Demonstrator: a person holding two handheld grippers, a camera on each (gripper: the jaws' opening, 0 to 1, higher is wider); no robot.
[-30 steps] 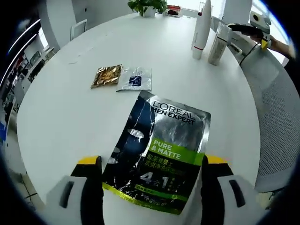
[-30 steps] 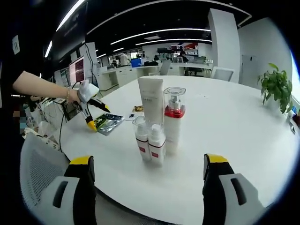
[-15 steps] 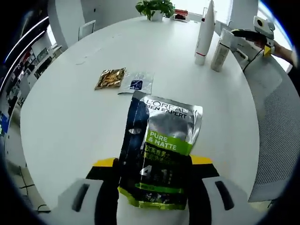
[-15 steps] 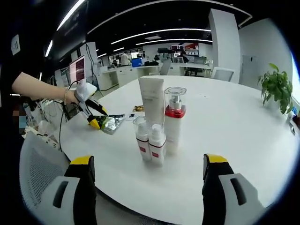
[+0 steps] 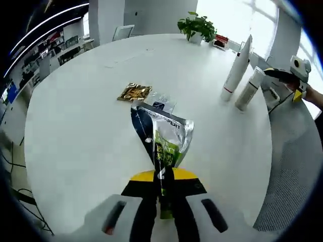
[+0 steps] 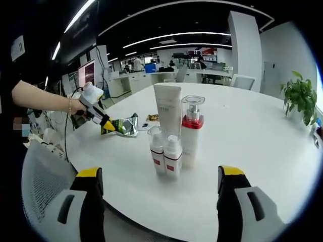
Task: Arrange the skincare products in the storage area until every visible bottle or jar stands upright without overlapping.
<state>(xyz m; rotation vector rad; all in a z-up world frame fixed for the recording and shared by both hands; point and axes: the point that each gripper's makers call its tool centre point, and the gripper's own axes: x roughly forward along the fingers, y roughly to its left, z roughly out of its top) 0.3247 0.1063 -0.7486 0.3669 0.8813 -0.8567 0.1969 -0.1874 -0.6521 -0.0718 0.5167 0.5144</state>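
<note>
My left gripper [image 5: 162, 182] is shut on the lower edge of a silver, black and green L'Oreal sachet [image 5: 165, 136], which hangs raised and crumpled above the white table [image 5: 81, 131]. In the right gripper view the same left gripper [image 6: 107, 124] holds that sachet [image 6: 127, 125] off the tabletop at the left. My right gripper [image 6: 160, 174] stands open near the table's edge. Just beyond it stand a tall white tube [image 6: 167, 108], a clear pump bottle with a red band [image 6: 191, 126] and two small red-labelled bottles [image 6: 157, 151], all upright and close together.
A gold sachet [image 5: 133, 92] and a small silver one [image 5: 162, 102] lie flat past the held sachet. The upright tube [image 5: 237, 70] and a bottle [image 5: 251, 89] stand at the far right. A potted plant [image 5: 198, 25] sits at the far edge. A mesh chair [image 6: 45, 186] is beside me.
My left gripper has shut on the L'Oreal sachet and lifted it off the table, folding it. The right gripper has stayed open and still.
</note>
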